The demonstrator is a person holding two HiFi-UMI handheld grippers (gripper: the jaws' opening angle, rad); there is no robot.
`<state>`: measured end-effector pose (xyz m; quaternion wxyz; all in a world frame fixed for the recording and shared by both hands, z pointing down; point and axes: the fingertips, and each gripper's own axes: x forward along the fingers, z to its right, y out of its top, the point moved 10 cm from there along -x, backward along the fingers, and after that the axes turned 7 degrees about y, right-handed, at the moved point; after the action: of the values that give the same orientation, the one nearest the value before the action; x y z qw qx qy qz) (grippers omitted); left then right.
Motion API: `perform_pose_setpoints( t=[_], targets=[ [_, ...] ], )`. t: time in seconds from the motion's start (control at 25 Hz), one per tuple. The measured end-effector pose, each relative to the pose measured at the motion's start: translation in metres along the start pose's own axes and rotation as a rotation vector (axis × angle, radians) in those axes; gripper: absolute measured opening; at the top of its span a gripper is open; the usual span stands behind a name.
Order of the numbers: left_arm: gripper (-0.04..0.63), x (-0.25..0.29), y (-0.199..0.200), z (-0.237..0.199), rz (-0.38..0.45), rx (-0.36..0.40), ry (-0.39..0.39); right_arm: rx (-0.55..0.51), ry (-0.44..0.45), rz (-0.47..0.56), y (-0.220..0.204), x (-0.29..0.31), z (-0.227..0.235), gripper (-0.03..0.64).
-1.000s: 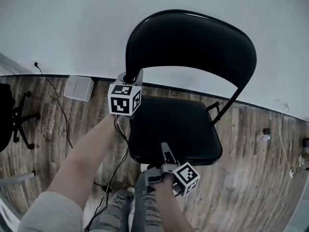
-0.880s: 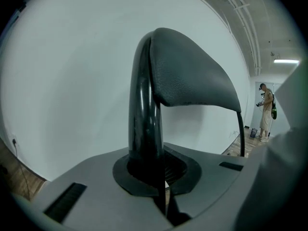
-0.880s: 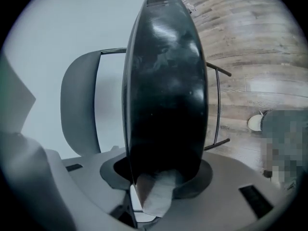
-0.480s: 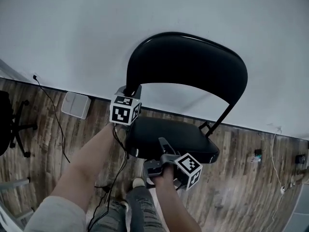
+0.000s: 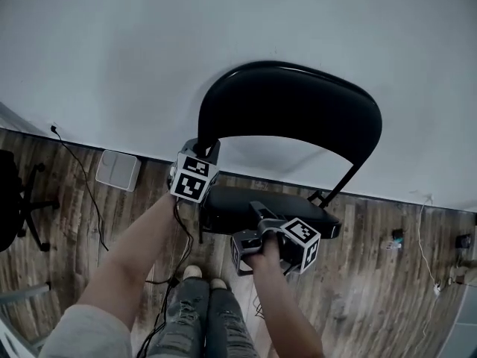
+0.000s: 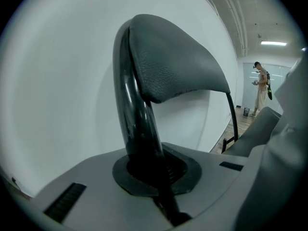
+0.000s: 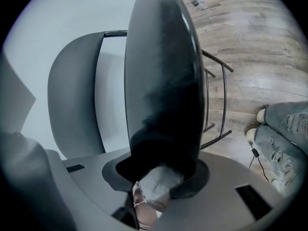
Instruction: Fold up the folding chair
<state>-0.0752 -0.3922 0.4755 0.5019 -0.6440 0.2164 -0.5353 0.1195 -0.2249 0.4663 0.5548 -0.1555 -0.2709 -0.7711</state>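
Though illegible, white label (image 7: 156, 184) on seat (image 7: 163, 81)

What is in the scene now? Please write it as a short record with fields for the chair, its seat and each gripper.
thing: black folding chair on a wooden floor, near a white wall
seat: front edge raised, not yet flat against the backrest
left gripper: shut on the frame tube just below the backrest
right gripper: jaws have just been closing; they hold the seat by its front edge
task state: chair partly folded
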Motion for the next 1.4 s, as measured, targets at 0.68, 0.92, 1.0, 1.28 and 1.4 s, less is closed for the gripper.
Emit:
perform_pose_setpoints(
  t=[0.68, 0.92, 1.0, 1.28, 1.4],
  targets=[
    [0.018, 0.0, 0.02, -0.009, 0.054, -0.008, -0.039, 0.065, -0.178, 0.012, 0.015, 0.046, -0.054, 0.14],
    [0.02, 0.0, 0.029, -0.015, 0.058, -0.006, -0.089, 0.074, -0.222, 0.014, 0.019, 0.059, -0.067, 0.14],
    [0.023, -0.002, 0.033, -0.017, 0.057, 0.009, -0.115, 0.078, -0.239, 0.015, 0.021, 0.064, -0.071, 0.14],
    [0.036, 0.002, 0.043, -0.019, 0.063, 0.069, -0.157, 0.112, -0.296, 0.003, 0.033, 0.09, -0.093, 0.14],
    [0.041, 0.004, 0.047, -0.02, 0.045, 0.088, -0.167, 0.128, -0.302, 0.009, 0.037, 0.098, -0.099, 0.14]
  ],
)
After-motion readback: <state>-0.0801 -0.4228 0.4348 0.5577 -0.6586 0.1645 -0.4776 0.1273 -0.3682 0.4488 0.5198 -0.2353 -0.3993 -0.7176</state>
